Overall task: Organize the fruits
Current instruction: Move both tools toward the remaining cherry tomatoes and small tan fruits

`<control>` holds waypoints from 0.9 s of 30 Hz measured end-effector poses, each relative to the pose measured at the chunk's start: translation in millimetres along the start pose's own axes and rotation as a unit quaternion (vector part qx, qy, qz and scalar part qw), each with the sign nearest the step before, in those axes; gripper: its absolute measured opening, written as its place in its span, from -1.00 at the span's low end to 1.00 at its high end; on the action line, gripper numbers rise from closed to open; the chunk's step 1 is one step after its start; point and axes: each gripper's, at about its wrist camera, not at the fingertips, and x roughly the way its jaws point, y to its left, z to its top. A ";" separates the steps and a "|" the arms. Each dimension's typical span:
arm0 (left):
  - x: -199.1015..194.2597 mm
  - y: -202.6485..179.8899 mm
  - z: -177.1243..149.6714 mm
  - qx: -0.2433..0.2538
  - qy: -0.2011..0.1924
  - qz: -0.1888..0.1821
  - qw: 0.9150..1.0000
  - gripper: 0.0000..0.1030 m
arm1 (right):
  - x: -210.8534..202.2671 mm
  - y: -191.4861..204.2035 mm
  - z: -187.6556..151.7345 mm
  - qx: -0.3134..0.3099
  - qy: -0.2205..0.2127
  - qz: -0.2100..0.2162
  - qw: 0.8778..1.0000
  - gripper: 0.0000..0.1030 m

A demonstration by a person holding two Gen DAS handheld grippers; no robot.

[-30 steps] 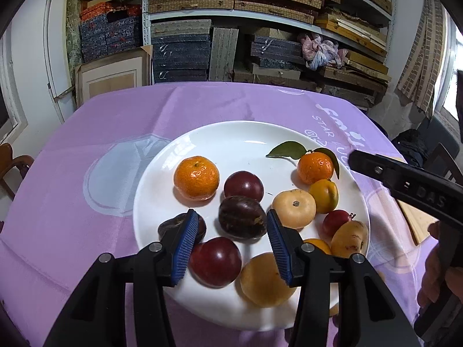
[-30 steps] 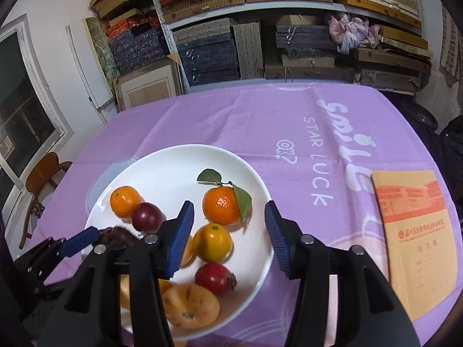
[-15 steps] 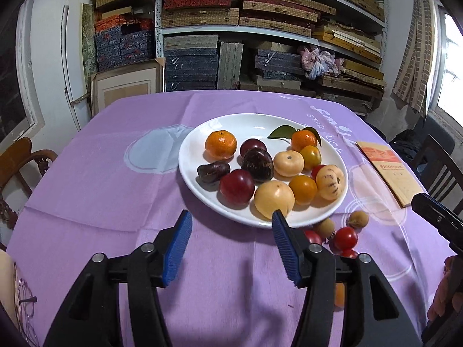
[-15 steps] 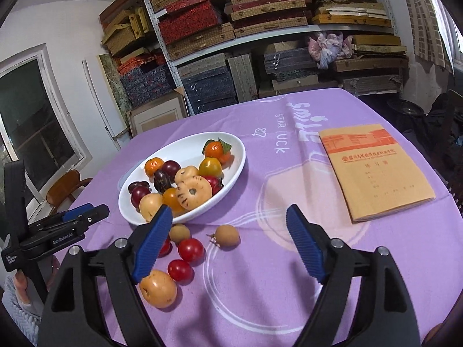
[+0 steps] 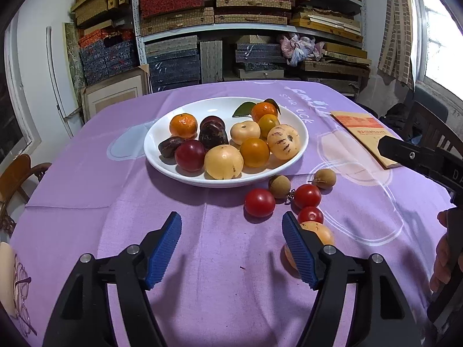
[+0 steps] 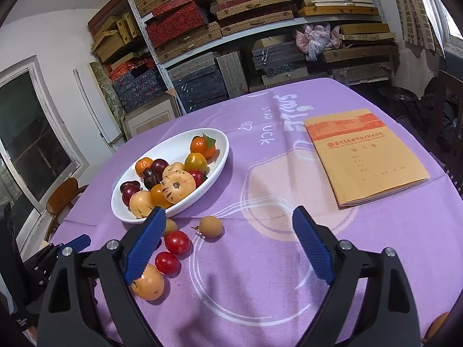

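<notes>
A white plate (image 5: 173, 118) (image 6: 173, 144) holds several fruits: oranges, dark plums, yellow and pale round ones. In front of it on the purple cloth lie loose fruits: red tomatoes (image 5: 260, 202) (image 6: 177, 242), brown longans (image 5: 279, 186) (image 6: 211, 226) and a yellow-orange fruit (image 5: 319, 231) (image 6: 149, 282). My left gripper (image 5: 231, 221) hovers over bare cloth short of the plate, jaws opening, nothing between them; the yellow-orange fruit sits just behind its right finger. My right gripper (image 6: 229, 215) is spread wide over the cloth, jaws still opening and empty, with the loose fruits beside its left finger.
An orange booklet (image 6: 364, 156) (image 5: 361, 133) lies on the table's right side. Shelves of stacked boxes fill the back wall. Wooden chairs stand at the left (image 5: 17, 173) and right (image 5: 428, 127). Another orange fruit (image 6: 437, 324) peeks in at the near right edge.
Both grippers have drawn back from over the plate toward the table's near side, and their jaws have spread wider. The loose fruits in front of the plate have come into view.
</notes>
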 end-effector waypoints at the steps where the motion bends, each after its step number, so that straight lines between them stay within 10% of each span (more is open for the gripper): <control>1: 0.6 -0.7 -0.7 0.000 0.002 -0.001 1.000 0.41 | 0.1 -0.3 0.0 0.001 0.000 -0.001 1.000 0.71; 27: 22.2 26.6 -7.6 -0.021 0.044 -0.003 0.999 0.70 | 4.1 -3.2 -2.1 0.005 0.003 -0.003 1.000 0.76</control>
